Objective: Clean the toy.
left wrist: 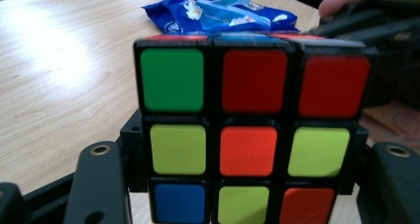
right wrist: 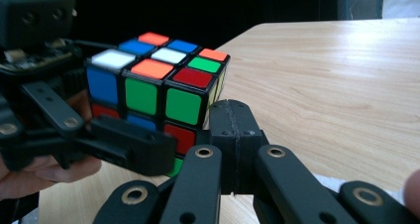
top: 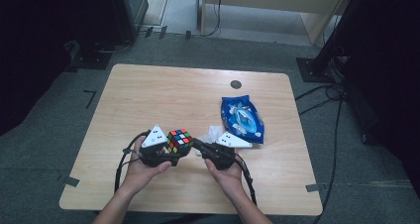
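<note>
Nearby: a blue snack bag (top: 242, 119) lies just right of the grippers, white paper (top: 214, 133) at its edge.
Cube: scrambled cube (top: 180, 140), black-framed, colours mixed on every face, held above the table's near middle.
Left gripper (top: 171, 152): clamped on the cube's sides.
Right gripper (right wrist: 233, 117): jaws pressed together, tip against the cube's lower corner.
Table (top: 163, 92): pale wood, a round grommet (top: 236, 84) near the far edge.
Room: grey carpet, dark stands, cables.

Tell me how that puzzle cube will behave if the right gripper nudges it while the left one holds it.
The puzzle cube looks stiff and boxy, so it probably won't flex or roll. The left gripper clamps its sides, so it should stay put. A push from the shut right gripper at a corner might instead twist one layer.
</note>
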Demonstrator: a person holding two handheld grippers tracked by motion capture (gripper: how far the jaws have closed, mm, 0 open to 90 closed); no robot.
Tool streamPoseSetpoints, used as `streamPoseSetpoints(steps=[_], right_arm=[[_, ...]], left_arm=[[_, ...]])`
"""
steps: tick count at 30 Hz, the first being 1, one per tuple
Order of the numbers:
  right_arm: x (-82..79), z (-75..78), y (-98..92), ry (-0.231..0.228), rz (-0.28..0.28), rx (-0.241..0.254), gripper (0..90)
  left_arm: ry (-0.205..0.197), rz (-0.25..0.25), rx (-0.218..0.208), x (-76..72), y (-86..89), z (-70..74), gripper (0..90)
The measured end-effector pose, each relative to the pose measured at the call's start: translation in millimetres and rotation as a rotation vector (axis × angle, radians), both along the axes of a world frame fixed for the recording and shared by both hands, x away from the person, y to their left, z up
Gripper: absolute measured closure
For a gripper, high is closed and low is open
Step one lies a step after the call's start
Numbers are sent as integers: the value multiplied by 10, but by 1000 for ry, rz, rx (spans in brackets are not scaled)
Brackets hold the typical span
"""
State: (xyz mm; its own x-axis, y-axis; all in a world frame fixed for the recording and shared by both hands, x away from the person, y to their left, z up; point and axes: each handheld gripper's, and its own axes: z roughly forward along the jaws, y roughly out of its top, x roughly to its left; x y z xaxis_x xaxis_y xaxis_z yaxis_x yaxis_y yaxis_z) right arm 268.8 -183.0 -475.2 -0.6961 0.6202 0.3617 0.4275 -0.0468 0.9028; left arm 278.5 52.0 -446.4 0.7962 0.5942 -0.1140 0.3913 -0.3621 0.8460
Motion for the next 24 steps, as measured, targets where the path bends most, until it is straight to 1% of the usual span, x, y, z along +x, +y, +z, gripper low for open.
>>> streamPoseSetpoints(steps=[2, 4, 6, 7, 8, 9, 10, 11, 12, 13, 14, 15, 16, 18, 19, 21, 24], right_arm=[[3, 11, -4, -5, 4, -5, 900], [2, 15, -1, -15, 0, -28, 900], [4, 29, -1, -43, -6, -58, 846], [6, 44, -9, -61, -20, -79, 816], [14, 60, -29, -81, -46, -108, 791], [25, 71, -57, -96, -79, -142, 764], [49, 70, -97, -114, -116, -187, 732], [80, 55, -134, -107, -143, -221, 685], [127, 26, -170, -84, -151, -254, 656], [183, -27, -205, -43, -150, -290, 614], [218, -65, -217, -21, -149, -313, 587], [255, -118, -221, 17, -146, -346, 558], [290, -187, -214, 39, -157, -399, 532], [320, -277, -187, 73, -170, -460, 505], [335, -320, -177, 82, -172, -482, 497], [346, -378, -154, 101, -166, -510, 495], [342, -408, -134, 105, -160, -531, 491]], left_arm=[[-7, 4, 10, -5, -11, -3, 337], [-31, 19, 18, -22, -15, 5, 337], [-41, 20, 17, -27, -4, 18, 337], [-45, 20, 12, -28, 6, 25, 338], [-49, 24, 12, -28, 22, 31, 338], [-48, 27, 5, -22, 39, 34, 338], [-44, 30, 0, -13, 57, 35, 338], [-42, 32, 0, -3, 75, 34, 338], [-38, 36, 0, 8, 91, 28, 338], [-35, 39, 1, 15, 99, 24, 338], [-30, 43, 1, 23, 105, 18, 338], [-27, 47, 5, 30, 109, 10, 338], [-26, 49, 7, 31, 109, 6, 338], [-25, 48, 9, 31, 103, -2, 338], [-26, 48, 12, 31, 101, -4, 338], [-25, 48, 14, 32, 102, -9, 338], [-23, 51, 15, 32, 103, -22, 338]])
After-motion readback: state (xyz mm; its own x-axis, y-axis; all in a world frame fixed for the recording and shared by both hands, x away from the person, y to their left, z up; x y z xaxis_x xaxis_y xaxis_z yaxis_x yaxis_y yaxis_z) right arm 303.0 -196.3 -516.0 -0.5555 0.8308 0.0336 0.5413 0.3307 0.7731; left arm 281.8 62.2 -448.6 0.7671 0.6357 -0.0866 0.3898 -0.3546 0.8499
